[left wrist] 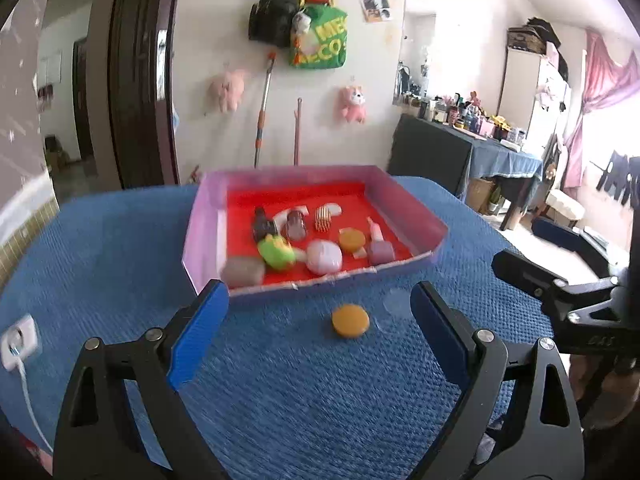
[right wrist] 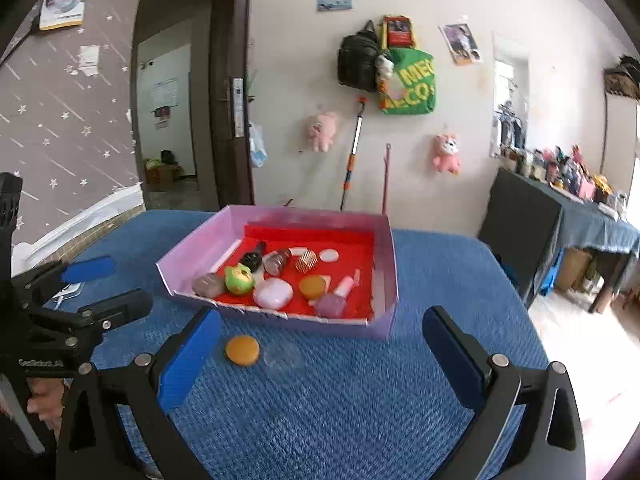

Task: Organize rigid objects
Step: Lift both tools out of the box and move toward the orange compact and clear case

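Note:
A pink box (left wrist: 200,236) (right wrist: 188,252) with a red floor stands on the blue cloth and holds several small things: a green toy (left wrist: 276,252) (right wrist: 239,279), a pink round case (left wrist: 324,257) (right wrist: 273,293), an orange disc (left wrist: 352,239) (right wrist: 313,286). A second orange disc (left wrist: 350,320) (right wrist: 242,350) lies on the cloth in front of the box, beside a clear lid (left wrist: 396,300) (right wrist: 282,356). My left gripper (left wrist: 320,320) is open and empty, just short of the disc. My right gripper (right wrist: 320,344) is open and empty, the disc near its left finger.
A white power socket with a cord (left wrist: 18,342) sits at the cloth's left edge. The right gripper's body (left wrist: 560,300) shows right of the left one. A dark table with bottles (right wrist: 560,208) stands at the back right. Bags and plush toys hang on the wall.

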`<state>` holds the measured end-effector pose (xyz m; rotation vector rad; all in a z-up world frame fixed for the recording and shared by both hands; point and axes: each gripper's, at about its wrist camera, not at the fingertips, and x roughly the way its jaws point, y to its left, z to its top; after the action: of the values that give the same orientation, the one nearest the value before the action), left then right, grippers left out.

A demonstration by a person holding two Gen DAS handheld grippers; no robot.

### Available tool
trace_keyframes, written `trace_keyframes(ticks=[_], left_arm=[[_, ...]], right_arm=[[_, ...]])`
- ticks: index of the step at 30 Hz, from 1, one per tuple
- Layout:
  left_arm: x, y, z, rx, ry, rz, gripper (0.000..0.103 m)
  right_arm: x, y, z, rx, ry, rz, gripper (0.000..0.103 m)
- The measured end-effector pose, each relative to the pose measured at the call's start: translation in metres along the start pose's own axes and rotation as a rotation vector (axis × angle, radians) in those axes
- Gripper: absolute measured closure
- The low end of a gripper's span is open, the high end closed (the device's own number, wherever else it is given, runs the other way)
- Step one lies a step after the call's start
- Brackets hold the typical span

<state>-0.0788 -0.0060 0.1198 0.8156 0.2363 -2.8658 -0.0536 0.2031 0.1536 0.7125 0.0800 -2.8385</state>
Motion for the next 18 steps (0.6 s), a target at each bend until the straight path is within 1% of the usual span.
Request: trace_keyframes(ticks=[3, 7, 10, 13, 18], left_arm=[[0.011, 0.001, -0.014, -0.005, 0.025, 0.017, 0.01], [0.019, 0.005, -0.035, -0.021, 0.04, 0.043, 0.01], [0.025, 0.007, -0.044, -0.035, 0.059, 0.048, 0.01], [0.03, 0.008, -0.051, -0.038, 0.077, 0.058, 0.01], [0.037, 0.009, -0.057, -0.032, 0.098, 0.07, 0.01]], right_arm=[[0.006, -0.003, -0.018, 0.029, -0.001, -0.011, 0.0], [0.023, -0.004, -0.043, 0.061, 0.044, -0.024, 0.0], [0.033, -0.004, -0.056, 0.084, 0.077, -0.011, 0.0], [0.041, -0.005, -0.065, 0.097, 0.103, -0.008, 0.0], [0.046, -0.005, -0.07, 0.105, 0.123, 0.002, 0.0]])
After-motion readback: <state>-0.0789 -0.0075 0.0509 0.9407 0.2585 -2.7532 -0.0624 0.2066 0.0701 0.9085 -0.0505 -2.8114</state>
